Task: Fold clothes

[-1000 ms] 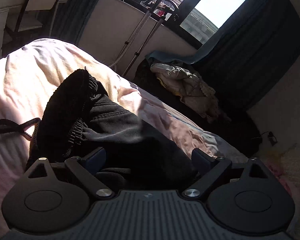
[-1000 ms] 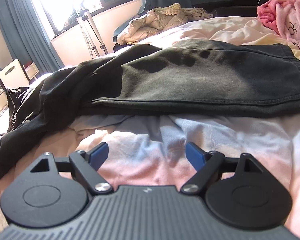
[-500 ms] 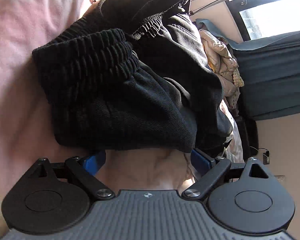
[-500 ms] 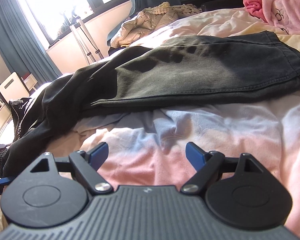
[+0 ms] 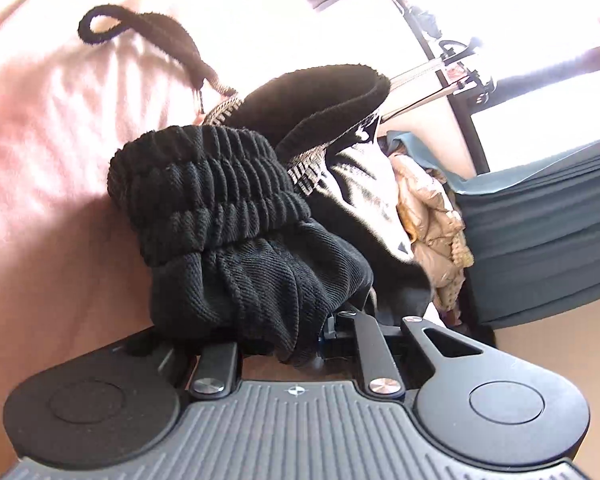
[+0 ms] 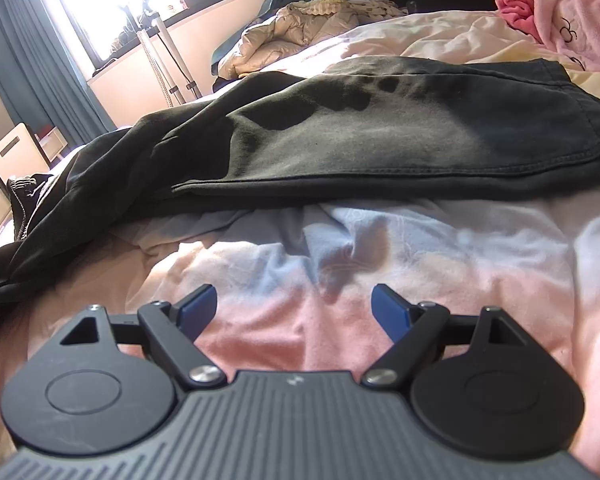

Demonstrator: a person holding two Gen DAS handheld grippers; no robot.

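Left gripper point(image 5: 300, 344) is closing, its jaws drawn narrow with the bunched black fabric of the one pair of dark trousers point(image 6: 380, 140) between them, right by the ribbed elastic waistband point(image 5: 204, 196). One black drawstring loop point(image 5: 140, 32) trails onto the pink and pale-blue crumpled bedsheet point(image 6: 340, 280). Right gripper point(image 6: 292, 304) hovers wide over bare sheet, nothing between its two blue pads point(image 6: 388, 312). Trousers lie stretched across the bed, hem edge near the pink fleece blanket point(image 6: 560, 4); plenty of free sheet in front. One beige puffer jacket point(image 6: 296, 28) sits beyond.
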